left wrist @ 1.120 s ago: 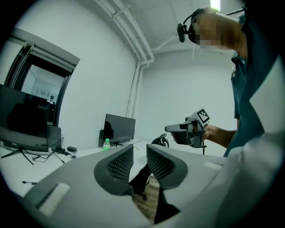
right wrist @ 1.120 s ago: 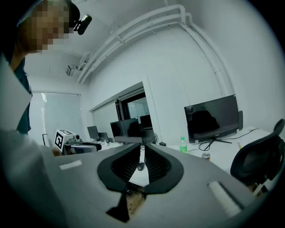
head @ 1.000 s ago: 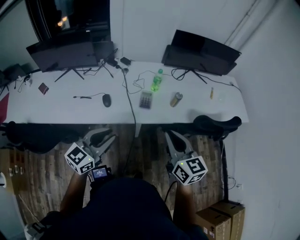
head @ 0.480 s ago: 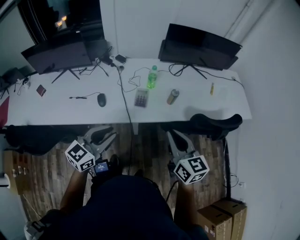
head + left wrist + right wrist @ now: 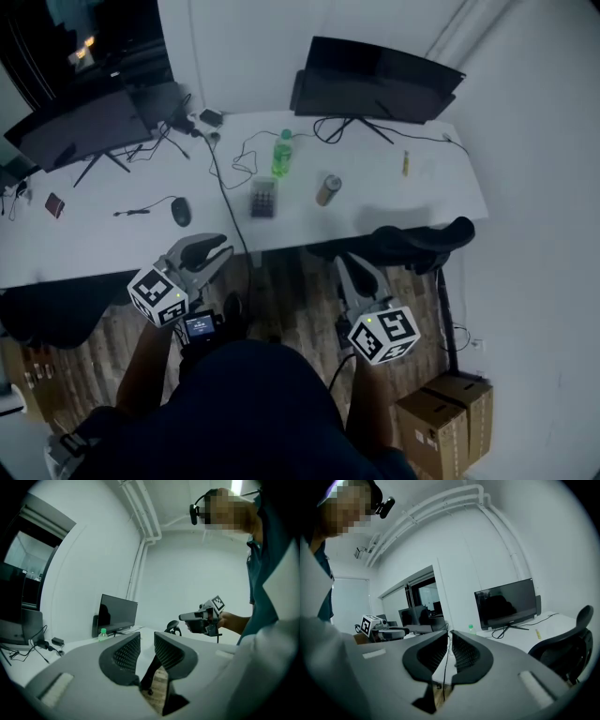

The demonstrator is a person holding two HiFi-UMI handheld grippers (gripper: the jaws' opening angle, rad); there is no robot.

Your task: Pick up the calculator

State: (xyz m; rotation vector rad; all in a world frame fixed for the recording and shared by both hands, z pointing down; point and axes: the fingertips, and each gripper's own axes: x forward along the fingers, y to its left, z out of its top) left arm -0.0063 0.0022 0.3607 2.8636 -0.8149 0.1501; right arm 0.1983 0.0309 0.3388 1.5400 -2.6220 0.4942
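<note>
The calculator lies flat on the white desk, near its front edge, between a mouse and a can lying on its side, and just in front of a green bottle. In the dim head view it is only a small grey slab, and its keys cannot be made out.

Both grippers hang below the desk edge, well apart from the calculator. The left gripper is clenched on nothing: its own view shows the left gripper with only a narrow slit between the ribbed pads and floor behind. The right gripper is likewise closed and empty. In its view, the right gripper has its tips almost meeting, and the thin dark line in the slit is a cable hanging farther off.

Both gripper views see the desk top almost edge-on, so the calculator cannot be picked out there. The person's body hides the forearms, and the left monitor is cut off by the frame.
</note>
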